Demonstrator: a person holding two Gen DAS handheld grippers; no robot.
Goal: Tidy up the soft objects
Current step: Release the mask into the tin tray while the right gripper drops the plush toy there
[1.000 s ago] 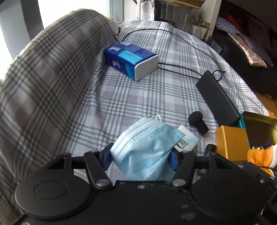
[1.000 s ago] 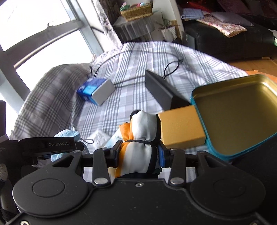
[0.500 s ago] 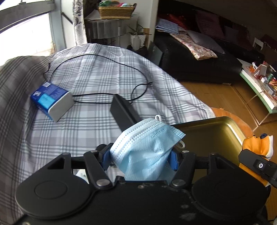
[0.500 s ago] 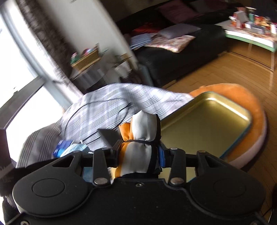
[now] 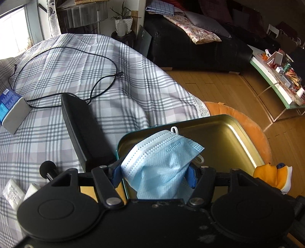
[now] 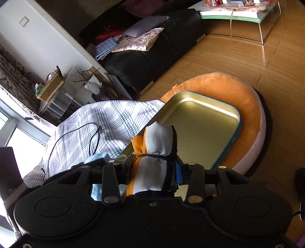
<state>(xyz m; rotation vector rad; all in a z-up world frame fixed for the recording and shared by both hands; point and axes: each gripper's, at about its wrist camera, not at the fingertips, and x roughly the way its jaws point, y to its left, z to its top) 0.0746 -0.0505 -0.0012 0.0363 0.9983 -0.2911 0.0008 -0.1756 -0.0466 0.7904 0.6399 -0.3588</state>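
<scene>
My left gripper (image 5: 153,174) is shut on a light blue face mask (image 5: 162,158) and holds it above the near left corner of the gold tin tray (image 5: 228,137). My right gripper (image 6: 153,170) is shut on a rolled white, orange and black cloth bundle (image 6: 154,152) above the near end of the same tray (image 6: 200,124). The bundle also shows at the right edge of the left wrist view (image 5: 274,175). The tray is empty and rests on an orange round cushion (image 6: 246,99).
A plaid bedspread (image 5: 76,76) carries a black flat device (image 5: 80,129), a black cable (image 5: 106,76), a blue tissue pack (image 5: 9,106), a small mustard box (image 5: 85,190) and white packets (image 5: 13,192). A black sofa (image 6: 152,51) and glass table (image 6: 238,13) stand beyond the wooden floor.
Both grippers have swung right from over the bed towards the gold tray, each still holding its item. The tray now lies directly beneath them.
</scene>
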